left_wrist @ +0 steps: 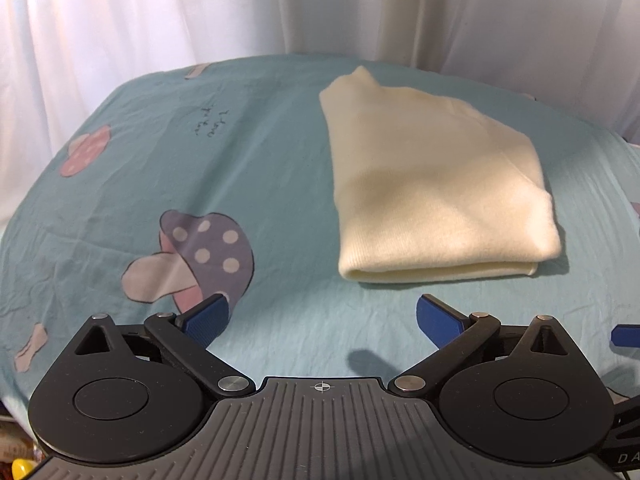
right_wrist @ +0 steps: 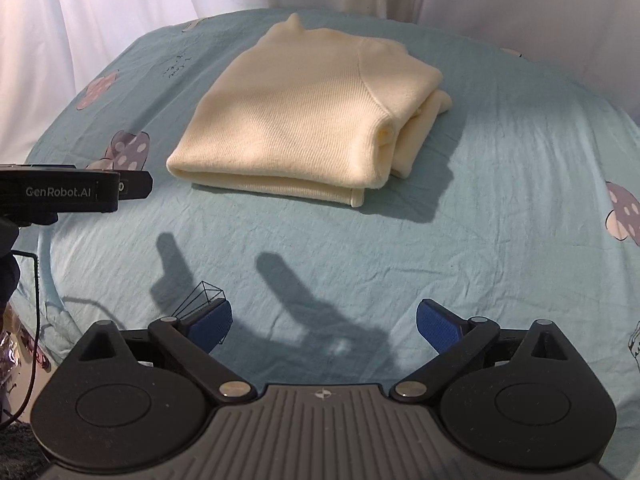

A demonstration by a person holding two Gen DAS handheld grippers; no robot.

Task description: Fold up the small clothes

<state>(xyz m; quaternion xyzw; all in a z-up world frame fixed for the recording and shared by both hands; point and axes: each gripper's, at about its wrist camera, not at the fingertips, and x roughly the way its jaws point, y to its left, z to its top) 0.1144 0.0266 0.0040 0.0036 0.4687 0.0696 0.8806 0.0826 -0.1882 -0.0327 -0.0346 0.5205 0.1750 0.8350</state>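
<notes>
A cream knit garment (left_wrist: 432, 184) lies folded into a compact stack on the teal mushroom-print sheet (left_wrist: 256, 160). It also shows in the right wrist view (right_wrist: 304, 120), with its folded edge toward me. My left gripper (left_wrist: 322, 318) is open and empty, just short of the garment's near edge. My right gripper (right_wrist: 324, 322) is open and empty, farther back from the garment. The left gripper's body (right_wrist: 60, 192) shows at the left edge of the right wrist view. A blue fingertip (left_wrist: 626, 336) of the right gripper shows at the right edge of the left wrist view.
White curtains (left_wrist: 160, 20) hang behind the bed. The sheet (right_wrist: 500, 200) carries mushroom prints (left_wrist: 200, 256) and small wrinkles. A black cable (right_wrist: 34, 320) hangs at the left edge in the right wrist view.
</notes>
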